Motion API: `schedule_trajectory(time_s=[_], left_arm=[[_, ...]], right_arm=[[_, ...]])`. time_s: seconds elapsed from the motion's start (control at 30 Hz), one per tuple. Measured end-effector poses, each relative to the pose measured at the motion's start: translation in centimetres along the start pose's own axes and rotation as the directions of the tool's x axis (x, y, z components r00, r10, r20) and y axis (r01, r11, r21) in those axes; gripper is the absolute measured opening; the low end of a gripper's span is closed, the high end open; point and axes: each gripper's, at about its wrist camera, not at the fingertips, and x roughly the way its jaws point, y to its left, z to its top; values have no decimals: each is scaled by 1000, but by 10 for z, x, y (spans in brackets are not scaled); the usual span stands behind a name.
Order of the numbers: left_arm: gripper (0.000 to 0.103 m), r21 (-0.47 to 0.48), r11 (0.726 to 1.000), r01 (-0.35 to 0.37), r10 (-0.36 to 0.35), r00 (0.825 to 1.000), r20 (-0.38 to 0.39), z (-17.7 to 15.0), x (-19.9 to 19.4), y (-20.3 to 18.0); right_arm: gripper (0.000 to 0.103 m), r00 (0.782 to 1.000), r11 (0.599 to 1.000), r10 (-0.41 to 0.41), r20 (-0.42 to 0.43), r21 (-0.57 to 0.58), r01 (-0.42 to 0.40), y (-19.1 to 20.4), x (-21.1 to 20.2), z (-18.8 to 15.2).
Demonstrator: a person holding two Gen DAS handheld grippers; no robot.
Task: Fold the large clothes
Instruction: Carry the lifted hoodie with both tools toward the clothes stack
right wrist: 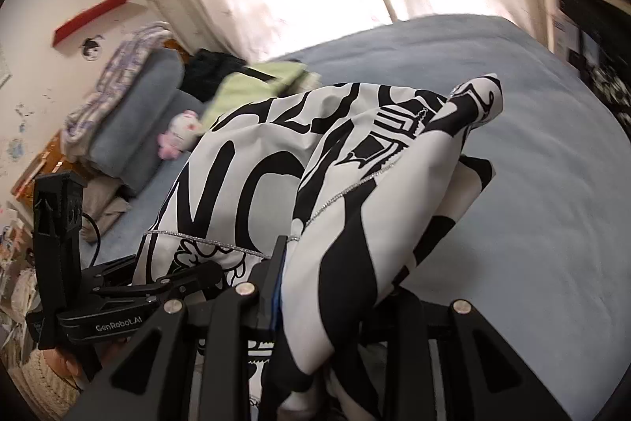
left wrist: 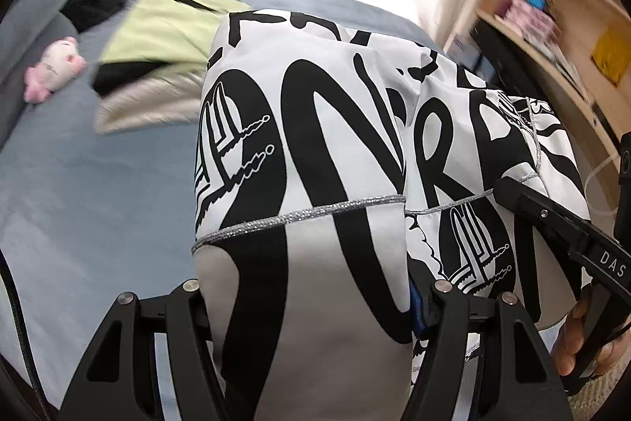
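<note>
A large white garment with bold black lettering and a silver trim line hangs in front of both cameras above a blue bed. My left gripper is shut on the garment's near edge, cloth filling the gap between its fingers. My right gripper is also shut on the garment, which drapes over its fingers and trails toward the bed. The right gripper shows in the left wrist view at the cloth's right side. The left gripper shows in the right wrist view at lower left.
A folded pale green and black garment lies on a beige cloth at the bed's far side. A pink plush toy and dark clothes sit by grey pillows. A wooden shelf stands to the right. Bright curtains hang behind.
</note>
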Motion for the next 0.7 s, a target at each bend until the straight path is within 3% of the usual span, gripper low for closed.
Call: schedule_trajectory(time_s=[0.17,0.37,0.5,0.7], left_arm=[[65,-22,999,-50,51,997,50,56,-36,69],[65,-2,996,-85,84,990,117,162,-40,150],[65,7,996,-94,92,986,140,234,-16,196],[65,13,996,-86,83,985,150,327,60,257]], right_arm=[[27,995,996,91,32,-22,-91,54,34,49],[27,978,981,194,78,-37,-191,96,99,132],[27,966,972,235,112,-43,-231,109,158,194],[27,957,968,251,145,-15,-251,102,264,268]])
